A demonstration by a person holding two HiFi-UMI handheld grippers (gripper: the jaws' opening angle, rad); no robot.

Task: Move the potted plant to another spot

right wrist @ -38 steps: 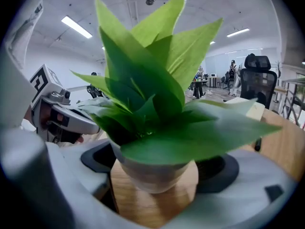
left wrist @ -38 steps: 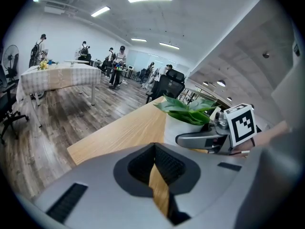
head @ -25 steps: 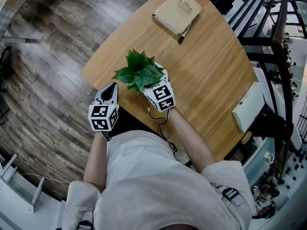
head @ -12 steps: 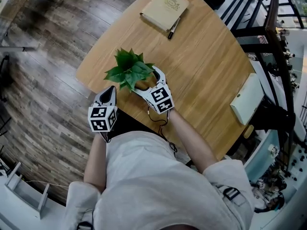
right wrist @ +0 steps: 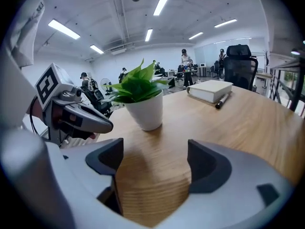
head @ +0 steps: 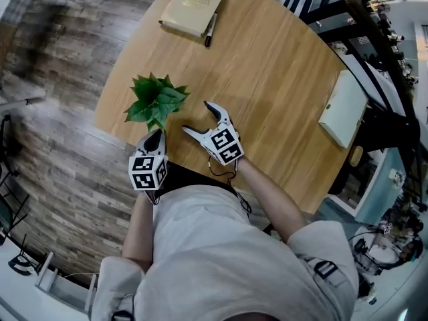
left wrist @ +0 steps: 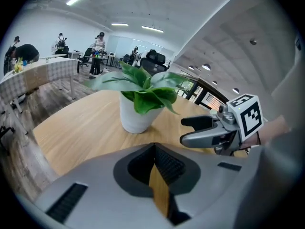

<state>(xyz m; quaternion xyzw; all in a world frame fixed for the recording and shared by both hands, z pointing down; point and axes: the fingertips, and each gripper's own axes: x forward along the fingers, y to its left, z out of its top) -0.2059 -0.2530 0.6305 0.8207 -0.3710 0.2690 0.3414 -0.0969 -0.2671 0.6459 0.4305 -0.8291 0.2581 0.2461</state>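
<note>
The potted plant (head: 155,100), green leaves in a small white pot (right wrist: 147,110), stands upright near the left edge of the round wooden table (head: 281,65). My right gripper (head: 198,118) sits just right of it, drawn back, open and apart from the pot. Its jaws have just been closing a little, with nothing but bare wood between them (right wrist: 155,156). My left gripper (head: 154,138) hovers at the table's near edge right below the plant, shut and holding nothing. In the left gripper view the pot (left wrist: 137,118) is ahead, beyond the closed left gripper (left wrist: 153,149).
A beige book (head: 190,7) with a black pen (head: 209,30) beside it lies at the table's far side. A white box (head: 342,109) rests at the right edge. Black metal shelving (head: 374,19) stands to the right, and wooden floor (head: 60,146) lies on the left.
The right gripper, which was around the pot with jaws spread, has pulled back towards me and now stands clear of it. The plant stays on the table. The left gripper has come closer to the plant.
</note>
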